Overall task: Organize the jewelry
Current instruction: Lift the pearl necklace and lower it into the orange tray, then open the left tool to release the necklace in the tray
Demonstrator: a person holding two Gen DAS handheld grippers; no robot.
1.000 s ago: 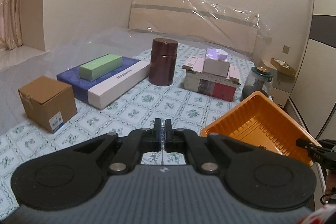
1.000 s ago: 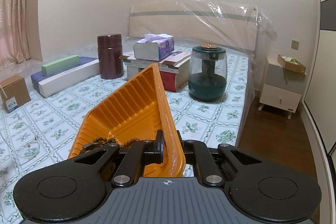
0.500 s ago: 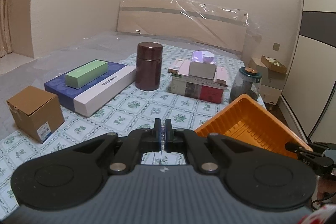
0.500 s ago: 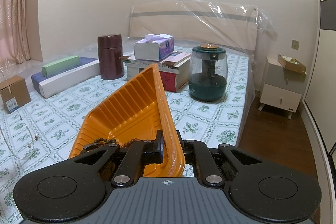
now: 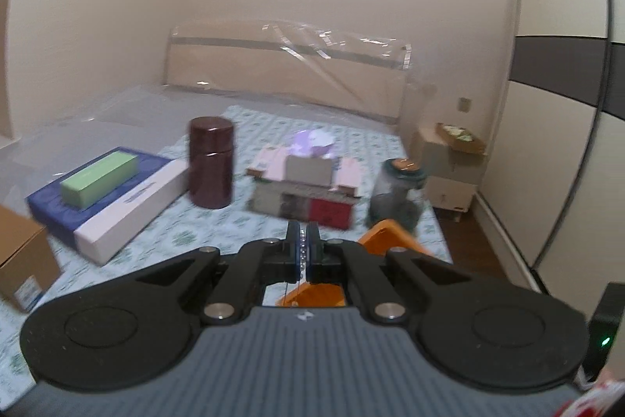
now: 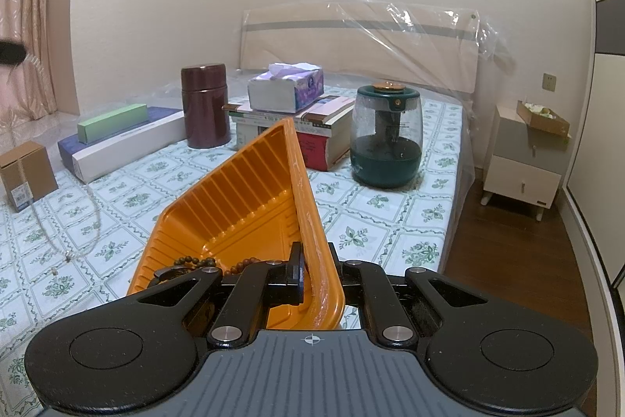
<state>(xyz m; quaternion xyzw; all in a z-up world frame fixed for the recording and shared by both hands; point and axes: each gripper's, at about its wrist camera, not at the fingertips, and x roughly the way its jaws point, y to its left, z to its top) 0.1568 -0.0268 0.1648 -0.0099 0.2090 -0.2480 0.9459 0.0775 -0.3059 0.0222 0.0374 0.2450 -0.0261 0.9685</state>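
Tongs in your left hand are pinched shut on a thin pearl chain, and you can see little beads squeezed between the tips. From the right camera, the chain hangs down in a long loop to the left of the orange tray, with its low end just above the flowery bed cover. Your right tongs are clamped on the tray's near rim and tip it up on one side, likely so things slide to the low corner, where brown beads already sit. A second ago your left tongs were lower and further left; now they are higher and closer to the tray, and that picture is blurry from the move. The chain has lifted with them. Your right hand and the tray have not moved. The chain is not in the tray yet.
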